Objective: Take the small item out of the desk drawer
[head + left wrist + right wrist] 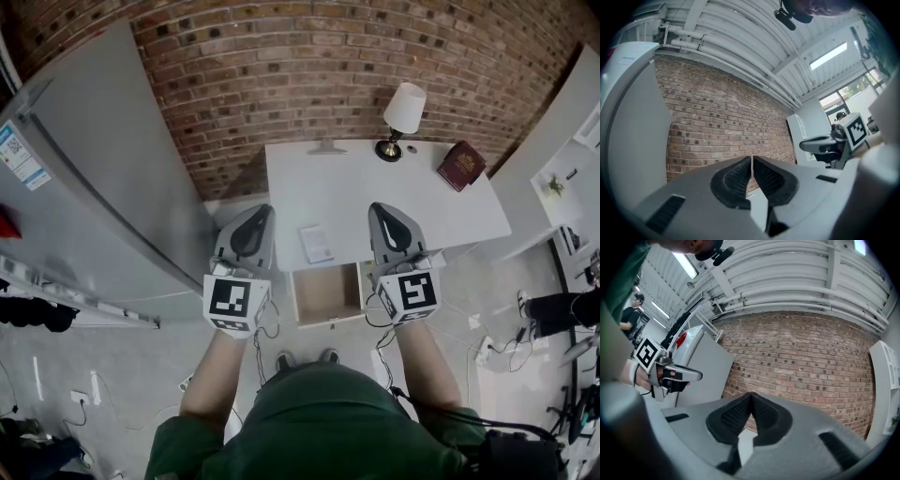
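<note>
My left tongs (260, 210) and right tongs (379, 207) are both shut tight, with nothing in them. The small white item (316, 243) lies flat on the bench (356, 178), just behind the open drawer (326, 295). I can't tell what it is. My tongs hide bits of the bench's front edge.

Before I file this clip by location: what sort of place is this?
Probably a mock home-office corner in a workshop or lab: a white desk with a lamp and book against a brick wall, a fridge beside it, and loose cables on the floor.
</note>
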